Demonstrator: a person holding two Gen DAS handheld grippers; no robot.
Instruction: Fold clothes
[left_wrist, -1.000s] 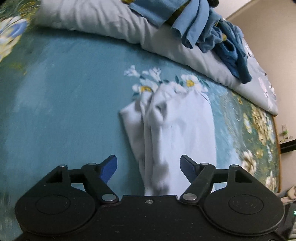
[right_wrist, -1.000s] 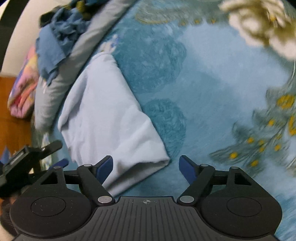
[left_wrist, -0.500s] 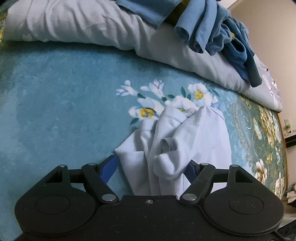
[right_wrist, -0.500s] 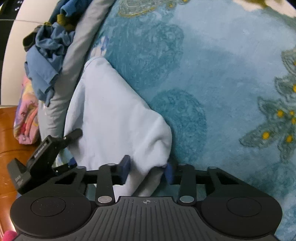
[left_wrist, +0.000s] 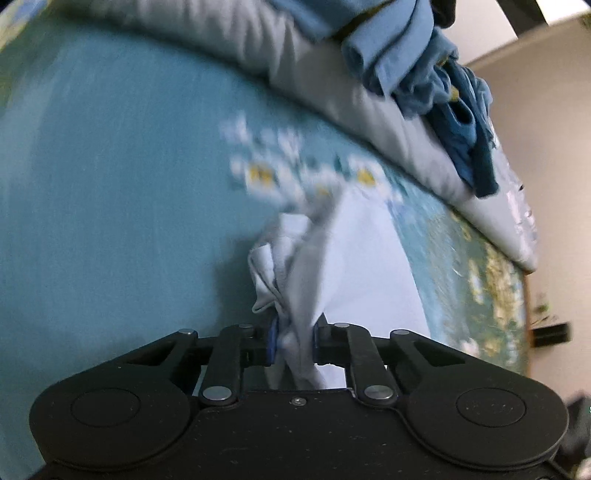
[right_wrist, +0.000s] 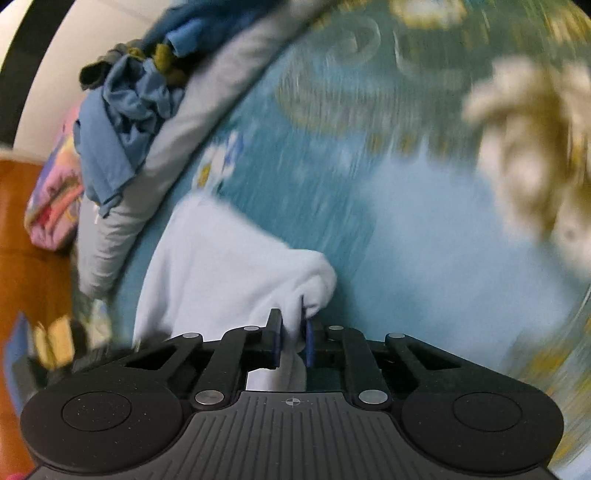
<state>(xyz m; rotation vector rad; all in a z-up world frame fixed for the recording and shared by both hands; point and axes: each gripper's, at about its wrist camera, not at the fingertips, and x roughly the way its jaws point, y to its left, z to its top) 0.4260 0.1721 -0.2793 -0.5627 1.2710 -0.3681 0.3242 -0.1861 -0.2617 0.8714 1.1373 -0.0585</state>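
A: Item one, pale blue garment (left_wrist: 369, 266). Location?

B: Lying on the teal floral blanket (left_wrist: 110, 206), partly folded, below the grey duvet (left_wrist: 369, 107). Its near end is bunched and lifted into both tools.

A: Left gripper (left_wrist: 293, 341)?

B: Jaws closing, blue pads pressed on a gathered wad of the garment's edge.

A: Right gripper (right_wrist: 291, 338)?

B: Jaws closing too, pads pinching a rounded corner of the same garment (right_wrist: 229, 266).

A: Obscured or unclear?

B: Both views are smeared by motion; the blanket's flowers are streaks. The cloth inside each clamp runs under the tool body, out of sight. A blurred dark and yellow shape (right_wrist: 55, 347) at lower left of the right view cannot be identified. Blue clothes pile (right_wrist: 125, 110) on the duvet, cut by the frame's top. A pink patterned bundle (right_wrist: 51, 206) lies beyond it.

A: Lettering, labels?

B: None legible.
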